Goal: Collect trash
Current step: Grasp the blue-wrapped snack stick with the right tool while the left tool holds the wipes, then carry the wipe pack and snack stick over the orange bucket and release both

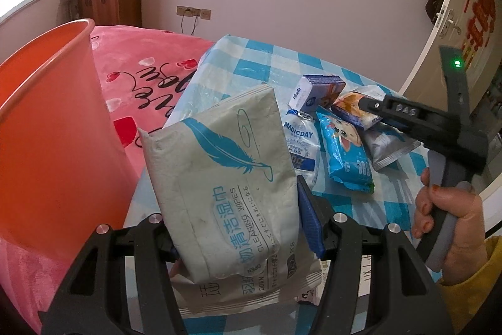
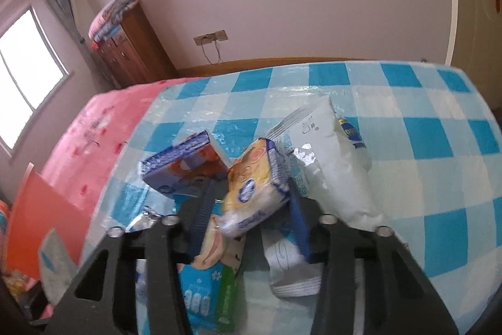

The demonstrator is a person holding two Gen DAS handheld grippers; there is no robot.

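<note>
The left gripper [image 1: 238, 228] has its jaws clamped on a grey-white wet-wipes pack [image 1: 226, 187], gripped across its lower end so that the feather-printed face tilts up and toward the orange bin [image 1: 53, 131] on its left. Held by one end like that, the soft pack hangs free of the checkered tabletop [image 1: 276, 58] and looks ready to be swung over the bin's open rim and dropped in; that seems to be the step in hand.

The right gripper [image 2: 248, 206] works at the remaining pile. In its own view the jaws sit on either side of a small orange-and-yellow tissue packet [image 2: 254, 187] and appear pressed against it, though motion blur makes it hard to say whether the squeeze is firm yet. The left wrist view shows that gripper reaching low across the pile, the person's right hand [image 1: 445, 225] around its grey handle.

Still lying on the tabletop are a blue tissue box [image 2: 185, 168], a blue cartoon wipes pack [image 1: 345, 153], a white MAGICDAY sachet [image 1: 301, 143] and a silvery-white pouch [image 2: 329, 165], all crowded together and partly overlapping. That closeness is the likely hazard: lifting the packet may drag a neighbour along. Behind the tabletop lies the pink blanket [image 1: 150, 83] of the bed. With one item held near the bin and several not yet picked, the job looks early to midway.
</note>
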